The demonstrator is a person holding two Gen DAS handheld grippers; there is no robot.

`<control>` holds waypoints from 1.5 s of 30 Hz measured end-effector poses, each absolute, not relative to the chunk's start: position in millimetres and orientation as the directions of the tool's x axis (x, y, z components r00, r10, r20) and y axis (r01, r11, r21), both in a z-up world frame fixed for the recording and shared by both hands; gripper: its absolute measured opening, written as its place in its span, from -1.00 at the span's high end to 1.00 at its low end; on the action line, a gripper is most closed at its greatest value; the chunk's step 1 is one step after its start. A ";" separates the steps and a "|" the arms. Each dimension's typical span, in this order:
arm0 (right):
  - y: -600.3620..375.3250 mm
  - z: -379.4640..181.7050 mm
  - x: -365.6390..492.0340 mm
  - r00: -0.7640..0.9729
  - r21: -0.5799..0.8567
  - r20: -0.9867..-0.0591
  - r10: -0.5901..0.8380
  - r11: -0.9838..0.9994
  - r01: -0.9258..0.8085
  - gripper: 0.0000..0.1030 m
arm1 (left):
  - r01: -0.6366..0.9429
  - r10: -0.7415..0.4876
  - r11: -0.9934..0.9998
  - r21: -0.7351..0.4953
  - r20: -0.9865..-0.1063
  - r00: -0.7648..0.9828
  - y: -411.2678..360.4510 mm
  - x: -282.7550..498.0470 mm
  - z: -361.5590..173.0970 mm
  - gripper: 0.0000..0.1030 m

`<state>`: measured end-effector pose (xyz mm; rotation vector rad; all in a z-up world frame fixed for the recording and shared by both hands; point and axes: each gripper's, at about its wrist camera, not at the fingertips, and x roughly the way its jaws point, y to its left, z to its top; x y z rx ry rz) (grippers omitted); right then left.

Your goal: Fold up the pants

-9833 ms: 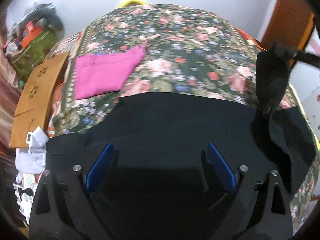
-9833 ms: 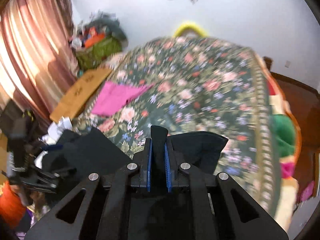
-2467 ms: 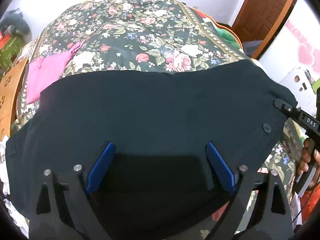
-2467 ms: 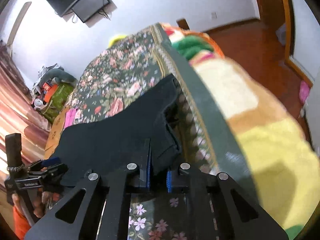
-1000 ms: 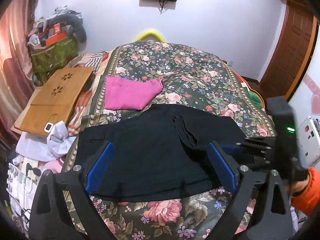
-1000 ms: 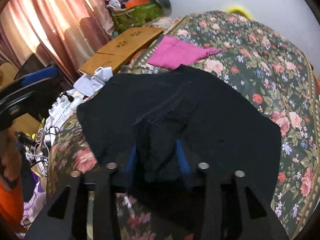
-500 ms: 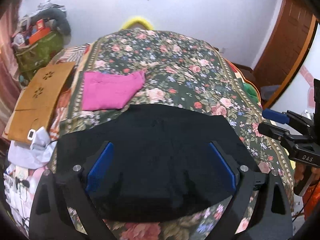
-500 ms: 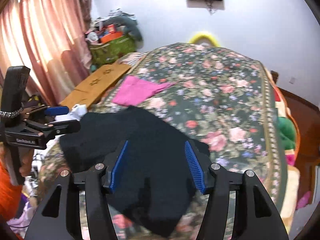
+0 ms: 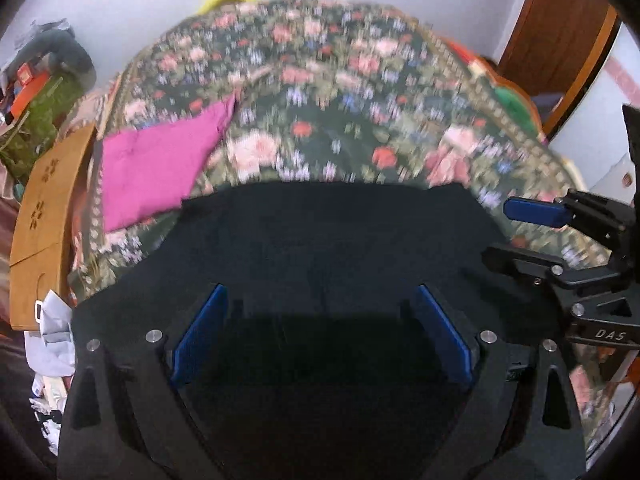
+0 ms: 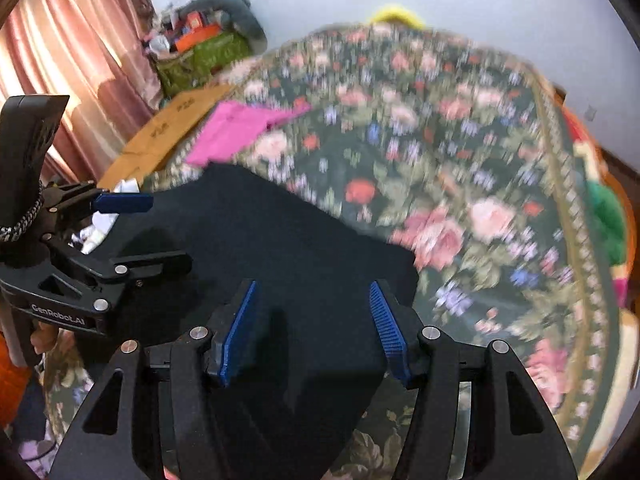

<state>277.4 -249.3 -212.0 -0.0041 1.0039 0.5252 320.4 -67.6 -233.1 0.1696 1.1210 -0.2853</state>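
Both grippers open above black pants lying flat on a flowered bed.

In the left wrist view the left gripper fills the lower part of the frame, its blue pads wide apart with nothing between them but the black pants lying below, which spread across the middle and bottom of the frame on the flowered bedspread. The right gripper shows at the right edge, jaws apart over the pants' right side. In the right wrist view its jaws have just been opening and stand apart, holding nothing, over the pants' near right corner. A pink cloth lies at centre left, just beside the pants' far edge, with a wooden board at the left edge.
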 end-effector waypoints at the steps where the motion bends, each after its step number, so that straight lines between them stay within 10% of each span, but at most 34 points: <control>1: -249.0 -221.1 279.9 0.391 0.247 -0.819 0.420 0.873 -0.420 -0.04 | 0.308 -0.127 0.951 -0.002 -0.913 0.387 -67.0 322.3 -241.2 -0.85; 45: -291.9 -157.7 188.8 0.566 0.182 -0.748 0.345 0.928 -0.325 -0.34 | 0.015 -0.017 1.000 -0.010 -0.768 0.641 59.2 193.6 -183.7 -0.92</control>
